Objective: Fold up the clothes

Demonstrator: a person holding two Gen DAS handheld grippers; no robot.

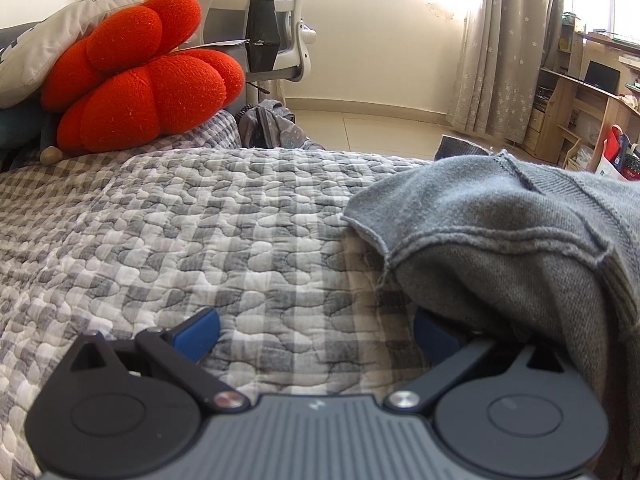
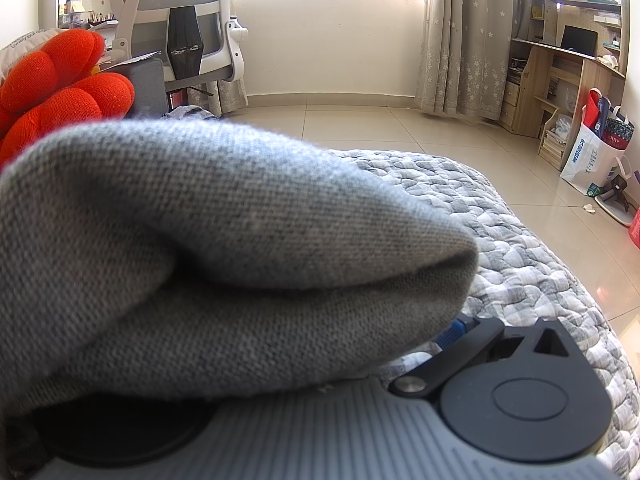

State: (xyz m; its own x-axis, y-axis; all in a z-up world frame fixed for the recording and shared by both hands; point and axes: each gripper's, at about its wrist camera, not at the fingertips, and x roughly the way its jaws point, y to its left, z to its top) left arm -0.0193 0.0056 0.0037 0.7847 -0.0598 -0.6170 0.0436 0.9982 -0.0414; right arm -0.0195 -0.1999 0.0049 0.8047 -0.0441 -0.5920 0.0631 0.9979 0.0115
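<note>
Sweater [image 1: 520, 220], grey knit, fills the lower right of the left wrist view and most of the lower left of the right wrist view, lying bunched on the bed. It looks soft, limp and light, thick enough to hold a rounded fold, with no slip to it; I judge it best taken by its stitched hem [image 1: 472, 240] or a seamed edge, where a pinch gathers one layer cleanly.

Left gripper [image 1: 316, 334] has its jaws spread wide over bare quilt, gripping nothing, though cloth drapes over its right finger. Right gripper [image 2: 256, 340] is largely buried under the knit; its jaws stand wide and I see no pinch on the fabric.

Beyond lies the checked quilt [image 1: 200, 220], puckered and giving. Farther, at the upper left, sits a red cushion [image 1: 136, 76], then an office chair [image 1: 280, 20], pale floor tiles [image 2: 360, 128], curtains [image 2: 460, 40] and a wooden desk [image 2: 568, 64].
</note>
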